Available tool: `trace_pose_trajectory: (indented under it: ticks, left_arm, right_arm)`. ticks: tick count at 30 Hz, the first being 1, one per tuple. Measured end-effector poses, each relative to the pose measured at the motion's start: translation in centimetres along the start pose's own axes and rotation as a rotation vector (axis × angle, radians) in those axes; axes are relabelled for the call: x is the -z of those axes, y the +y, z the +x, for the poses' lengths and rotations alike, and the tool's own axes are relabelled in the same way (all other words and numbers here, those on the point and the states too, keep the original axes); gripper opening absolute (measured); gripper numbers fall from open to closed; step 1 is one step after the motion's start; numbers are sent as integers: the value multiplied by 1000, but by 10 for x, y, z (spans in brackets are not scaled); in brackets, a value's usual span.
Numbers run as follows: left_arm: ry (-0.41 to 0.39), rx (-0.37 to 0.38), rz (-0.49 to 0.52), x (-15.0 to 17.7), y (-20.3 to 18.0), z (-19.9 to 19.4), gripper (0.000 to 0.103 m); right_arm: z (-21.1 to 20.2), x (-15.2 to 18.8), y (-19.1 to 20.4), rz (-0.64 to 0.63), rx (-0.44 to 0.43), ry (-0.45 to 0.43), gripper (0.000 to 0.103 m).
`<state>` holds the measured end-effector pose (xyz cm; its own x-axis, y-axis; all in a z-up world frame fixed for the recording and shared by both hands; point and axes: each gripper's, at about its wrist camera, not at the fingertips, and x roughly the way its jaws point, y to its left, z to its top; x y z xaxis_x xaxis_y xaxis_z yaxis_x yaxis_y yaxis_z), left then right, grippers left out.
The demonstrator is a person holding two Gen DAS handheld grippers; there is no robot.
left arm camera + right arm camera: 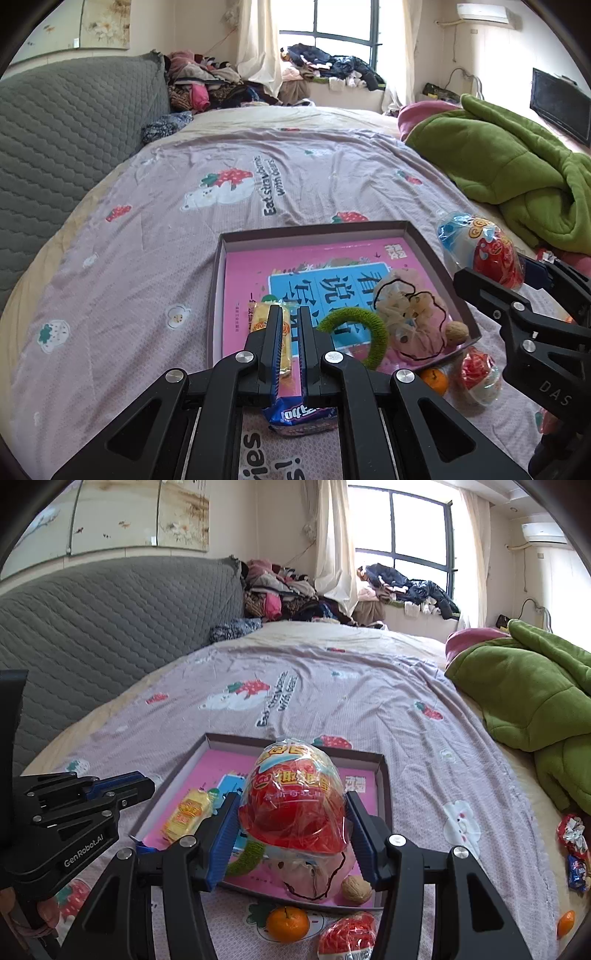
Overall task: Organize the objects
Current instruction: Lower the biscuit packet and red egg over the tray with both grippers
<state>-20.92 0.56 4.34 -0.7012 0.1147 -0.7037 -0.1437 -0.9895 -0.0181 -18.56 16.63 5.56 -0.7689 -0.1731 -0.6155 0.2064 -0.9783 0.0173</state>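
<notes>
On the bed [184, 258], over a lilac strawberry-print sheet, a shallow cardboard tray [428, 247] is set with a pink book [251, 273] lying flat inside it. The left tool [289, 321] is seen from its own camera with its fingers drawn close together; a blue snack packet [301, 415] is pinched between them near the finger roots, hanging just above the near edge of the tray. Inside the tray a yellow wrapped cake [188, 810] lies on the book at the left, and a green fuzzy ring [360, 332], a pink net pouch [413, 317] and a walnut [355, 888] are gathered in the near right corner. The right tool [291, 823] is held above the tray with its blue pads pressed against both sides of a large red-and-blue toy egg in clear wrap [295, 801] — the egg is clear of the book and hides part of it. Outside the tray, just beside its near wall, a mandarin [287, 924] and a smaller red wrapped egg [347, 938] rest on the sheet. Further right, near the bed's edge, loose candies [574, 849] and a second mandarin [566, 923] are seen — well apart from the tray. A green quilt [524, 694] is heaped at the right.
</notes>
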Motion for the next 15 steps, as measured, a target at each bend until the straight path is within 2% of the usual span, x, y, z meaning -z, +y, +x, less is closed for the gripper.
trace_pose_trajectory:
  ticks: [15]
  left_arm:
    - [68,-9,-16,15,9,42,7]
  right_arm:
    - [51,23,-5,19,17,118,56]
